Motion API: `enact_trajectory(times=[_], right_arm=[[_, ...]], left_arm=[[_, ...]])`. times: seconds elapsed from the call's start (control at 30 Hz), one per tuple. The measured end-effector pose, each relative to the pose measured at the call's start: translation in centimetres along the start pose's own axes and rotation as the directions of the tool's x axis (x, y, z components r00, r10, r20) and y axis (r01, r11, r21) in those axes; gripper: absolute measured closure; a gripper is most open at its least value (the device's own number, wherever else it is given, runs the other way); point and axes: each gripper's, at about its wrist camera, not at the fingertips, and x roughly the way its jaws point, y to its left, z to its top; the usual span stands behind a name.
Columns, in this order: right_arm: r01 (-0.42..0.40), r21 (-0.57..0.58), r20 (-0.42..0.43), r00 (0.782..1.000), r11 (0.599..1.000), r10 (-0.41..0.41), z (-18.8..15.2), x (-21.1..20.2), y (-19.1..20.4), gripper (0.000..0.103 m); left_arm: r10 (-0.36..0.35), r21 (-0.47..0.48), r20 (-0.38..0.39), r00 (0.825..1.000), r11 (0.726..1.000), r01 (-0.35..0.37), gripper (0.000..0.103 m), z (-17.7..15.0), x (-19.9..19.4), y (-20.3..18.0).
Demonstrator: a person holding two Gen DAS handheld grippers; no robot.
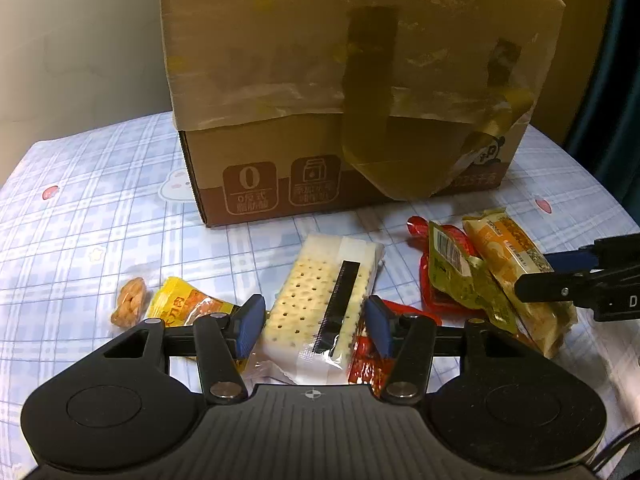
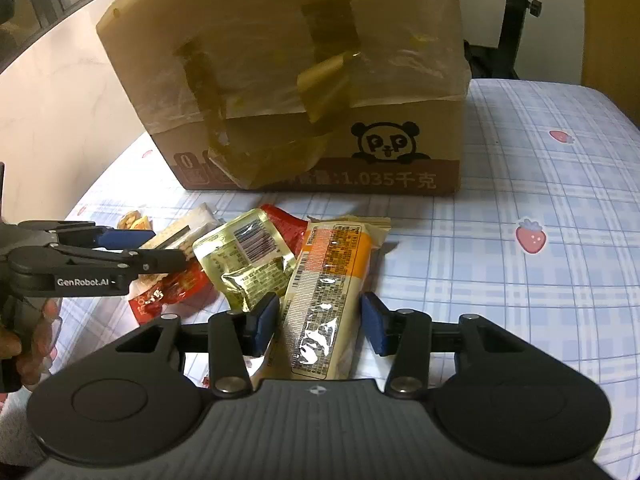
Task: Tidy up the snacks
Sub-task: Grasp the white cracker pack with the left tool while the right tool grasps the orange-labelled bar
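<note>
The left gripper (image 1: 312,322) straddles the cracker packet (image 1: 320,304) at lower centre, pads apparently touching; the right gripper (image 2: 319,324) clenches the orange snack packet (image 2: 328,292).

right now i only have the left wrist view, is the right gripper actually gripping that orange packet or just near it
Observer: Gripping it. The right gripper has its pads closed against both long edges of the orange packet.
Operator: any snacks on its far side
Observer: None. To the right of the packet only the checked strawberry-print cloth shows.
Operator: whats behind the box
Observer: A black stand rises behind the cardboard box, at its right corner.
</note>
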Motion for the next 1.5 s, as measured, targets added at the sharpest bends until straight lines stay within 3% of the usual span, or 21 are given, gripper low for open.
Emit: enact_trajectory(times=[0.4, 0.77, 1.1, 1.5], right_arm=[[0.025, 0.02, -0.013, 1.0, 0.999, -0.024, 1.2, 1.6, -0.3, 0.054], [-0.024, 0.021, 0.033, 0.999, 0.999, 0.023, 0.2, -0.1, -0.3, 0.057], [-0.027, 0.017, 0.017, 1.0, 1.0, 0.026, -0.8, -0.8, -0.4, 0.057], [-0.013, 0.023, 0.0, 1.0, 1.0, 0.013, -0.8, -0.4, -0.8, 0.057]], left_arm=[[0.022, -0.083, 0.022, 1.0, 0.996, -0.02, 0.048, 0.3, 0.8, -0.2], [0.053, -0.223, 0.098, 0.994, 0.974, -0.03, 0.053, -0.5, -3.9, -0.2], [0.05, -0.192, -0.017, 0.999, 0.98, -0.053, 0.053, -1.3, -2.7, -0.8], [0.052, -0.191, -0.035, 0.998, 0.98, -0.058, 0.05, -0.8, -0.4, -0.4]])
